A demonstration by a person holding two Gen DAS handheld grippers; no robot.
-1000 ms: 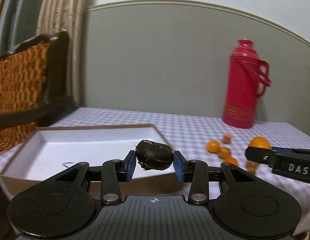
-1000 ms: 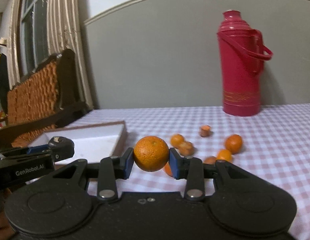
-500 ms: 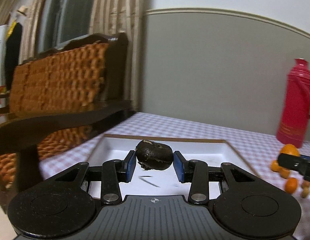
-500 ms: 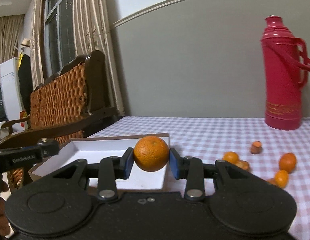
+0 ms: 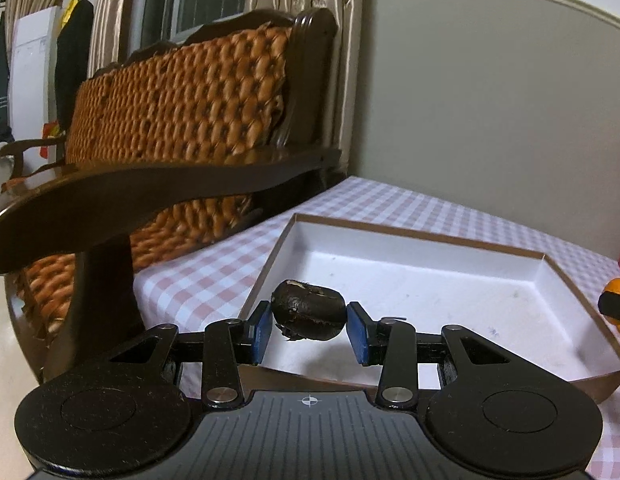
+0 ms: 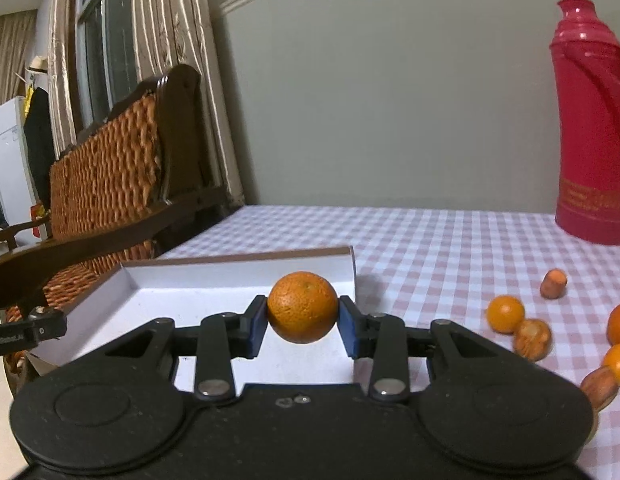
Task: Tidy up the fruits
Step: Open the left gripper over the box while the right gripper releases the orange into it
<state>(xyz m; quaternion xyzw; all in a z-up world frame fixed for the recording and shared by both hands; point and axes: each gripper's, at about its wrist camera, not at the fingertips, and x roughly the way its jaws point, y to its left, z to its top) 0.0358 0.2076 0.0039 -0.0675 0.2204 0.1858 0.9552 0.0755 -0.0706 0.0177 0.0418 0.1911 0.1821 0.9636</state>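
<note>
- We had the left tongs [image 5: 308, 326] clenched on a dark, wrinkled fruit [image 5: 309, 315], hanging just over the near rim of the white box [image 5: 430, 272].
- Our right tongs [image 6: 303, 322] gripped an orange [image 6: 303, 306] above the box's near right corner.
- The box floor lay ahead of and below both fruits; we judged the left tongs nearer its middle.
- Loose fruits [image 6: 506, 314] sat on the worktop [image 6: 430, 248], right of the box.

A home living room — wicker-backed wooden armchair [image 5: 182, 120], curtains [image 6: 166, 40], checked tablecloth [image 6: 450, 248].
</note>
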